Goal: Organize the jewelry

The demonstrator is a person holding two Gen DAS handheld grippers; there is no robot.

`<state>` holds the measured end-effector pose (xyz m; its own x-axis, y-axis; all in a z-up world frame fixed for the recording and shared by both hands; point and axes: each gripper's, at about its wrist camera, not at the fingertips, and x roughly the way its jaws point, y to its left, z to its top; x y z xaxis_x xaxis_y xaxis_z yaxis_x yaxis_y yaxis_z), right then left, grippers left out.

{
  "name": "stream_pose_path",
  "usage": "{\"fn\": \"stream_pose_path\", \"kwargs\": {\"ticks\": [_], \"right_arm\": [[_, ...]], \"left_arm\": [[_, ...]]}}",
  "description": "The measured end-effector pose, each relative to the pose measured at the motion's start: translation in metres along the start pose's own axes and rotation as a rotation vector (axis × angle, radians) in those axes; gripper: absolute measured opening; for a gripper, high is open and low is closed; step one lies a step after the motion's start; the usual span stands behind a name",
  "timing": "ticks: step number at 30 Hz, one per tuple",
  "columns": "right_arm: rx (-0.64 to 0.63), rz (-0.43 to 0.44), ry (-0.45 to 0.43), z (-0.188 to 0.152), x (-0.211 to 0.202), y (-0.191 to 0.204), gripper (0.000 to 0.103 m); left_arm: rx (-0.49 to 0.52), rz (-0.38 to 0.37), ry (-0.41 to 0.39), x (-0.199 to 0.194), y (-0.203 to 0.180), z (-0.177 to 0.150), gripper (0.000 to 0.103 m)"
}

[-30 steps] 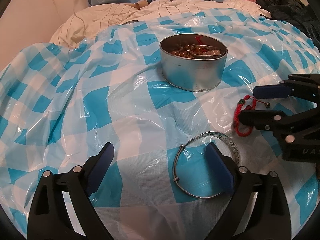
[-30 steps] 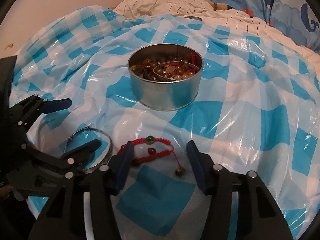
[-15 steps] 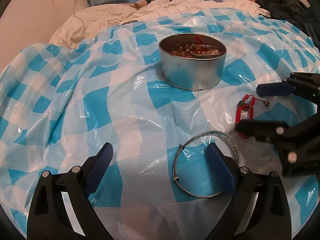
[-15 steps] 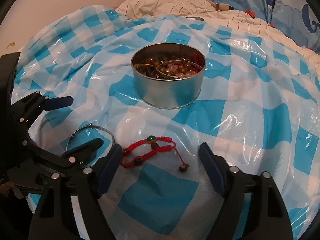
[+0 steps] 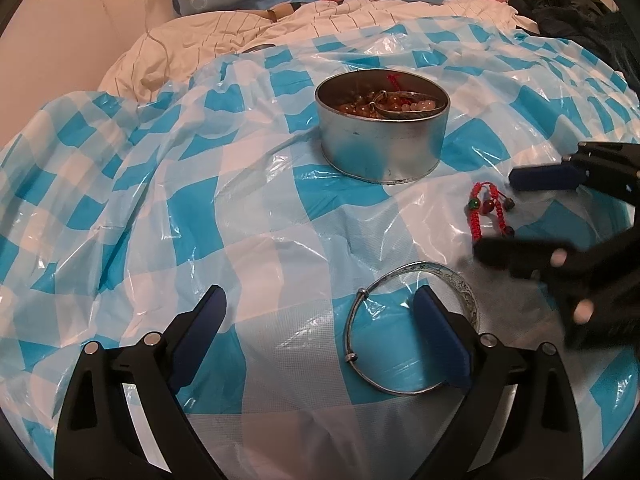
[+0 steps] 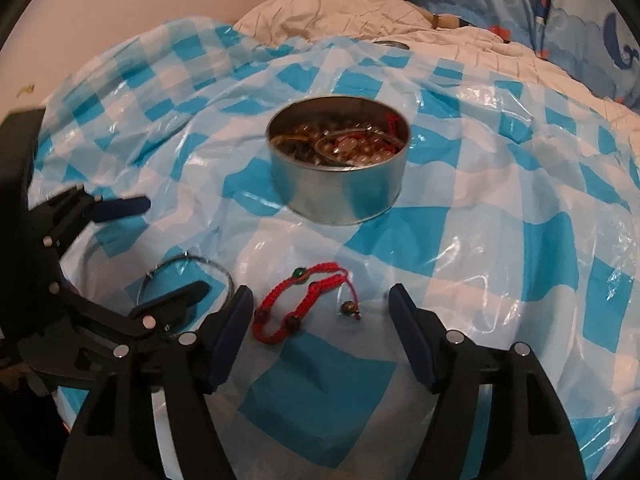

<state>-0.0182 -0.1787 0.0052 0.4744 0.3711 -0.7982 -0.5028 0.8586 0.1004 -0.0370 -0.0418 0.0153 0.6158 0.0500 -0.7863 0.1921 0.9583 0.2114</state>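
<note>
Both jaw pairs standing wide open, gripping nothing. Right gripper (image 6: 320,308) hovering low over checkered plastic sheet (image 6: 500,184), red cord bracelet (image 6: 308,304) lying between its fingertips, untouched. Left gripper (image 5: 320,312) bracketing silver bangle (image 5: 408,332); one finger sitting inside ring. Round tin (image 5: 382,124) ahead of both, already holding beads. Judging: two pieces remaining, most stowed.

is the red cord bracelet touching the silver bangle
Apart. The left wrist view shows the red cord bracelet lying clear of the silver bangle, with bare checked plastic sheet between them; the right wrist view agrees.
</note>
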Motion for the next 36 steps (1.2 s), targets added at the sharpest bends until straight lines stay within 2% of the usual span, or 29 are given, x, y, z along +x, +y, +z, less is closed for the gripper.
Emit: {"fn": "stream_pose_path", "kwargs": {"ticks": [2, 3, 5, 8, 11, 17, 19, 20, 21, 22, 23, 24, 25, 26, 27, 29, 30, 33, 36], "right_arm": [[-0.015, 0.0, 0.009, -0.001, 0.0, 0.002, 0.041], [-0.013, 0.012, 0.012, -0.001, -0.001, 0.001, 0.027], [0.001, 0.023, 0.017, -0.002, -0.002, -0.003, 0.016], [0.008, 0.022, 0.016, -0.002, -0.007, -0.006, 0.013], [0.013, 0.002, 0.006, -0.002, -0.013, -0.011, 0.013], [0.026, -0.008, -0.001, -0.001, -0.017, -0.016, 0.013], [0.029, -0.008, -0.007, -0.001, -0.016, -0.016, 0.032], [0.028, -0.015, -0.014, -0.001, -0.016, -0.015, 0.058], [0.025, -0.029, -0.03, 0.0, -0.017, -0.014, 0.066], [0.014, -0.027, -0.034, 0.0, -0.017, -0.012, 0.066], [0.011, -0.022, -0.026, 0.0, -0.015, -0.011, 0.066], [0.009, -0.011, -0.017, 0.0, -0.013, -0.011, 0.064], [0.005, 0.003, 0.006, -0.001, -0.009, -0.009, 0.058], [0.002, 0.004, 0.021, -0.002, -0.006, -0.009, 0.041], [0.001, 0.006, 0.024, -0.003, -0.005, -0.008, 0.03], [0.011, 0.042, 0.019, -0.002, -0.008, -0.008, 0.009], [0.019, 0.059, 0.007, -0.002, -0.011, -0.009, 0.009], [0.058, 0.132, -0.032, 0.0, -0.019, -0.013, 0.009], [0.072, 0.124, -0.028, 0.001, -0.019, -0.015, 0.009]], "left_arm": [[0.0, -0.001, -0.001, 0.0, 0.0, 0.0, 0.091], [-0.001, -0.002, -0.001, 0.0, 0.0, 0.0, 0.091], [-0.004, 0.003, -0.004, 0.0, 0.001, 0.0, 0.091], [-0.035, 0.003, -0.016, -0.003, 0.007, 0.001, 0.09], [-0.062, -0.013, -0.023, -0.005, 0.014, 0.003, 0.085], [-0.01, -0.037, -0.012, -0.003, 0.007, 0.002, 0.085], [0.005, -0.04, -0.004, -0.001, 0.003, 0.001, 0.085], [0.013, -0.042, -0.001, 0.0, 0.001, 0.001, 0.085], [0.016, -0.04, -0.001, 0.0, 0.0, 0.0, 0.085], [0.016, -0.044, 0.0, -0.001, 0.001, 0.001, 0.083], [0.012, -0.056, 0.003, -0.001, 0.001, 0.0, 0.074], [0.002, -0.086, 0.01, -0.001, 0.002, 0.0, 0.064], [-0.003, -0.095, 0.013, -0.001, 0.003, 0.0, 0.059], [-0.002, -0.091, 0.013, -0.001, 0.002, 0.0, 0.043], [0.005, -0.079, 0.01, -0.002, 0.002, 0.0, 0.031], [-0.005, -0.081, 0.007, -0.003, 0.004, 0.0, 0.024], [-0.02, -0.078, -0.003, -0.005, 0.008, 0.0, 0.021], [-0.072, -0.065, -0.039, -0.01, 0.019, 0.003, 0.02], [-0.115, -0.063, -0.062, -0.014, 0.029, 0.006, 0.02]]}}
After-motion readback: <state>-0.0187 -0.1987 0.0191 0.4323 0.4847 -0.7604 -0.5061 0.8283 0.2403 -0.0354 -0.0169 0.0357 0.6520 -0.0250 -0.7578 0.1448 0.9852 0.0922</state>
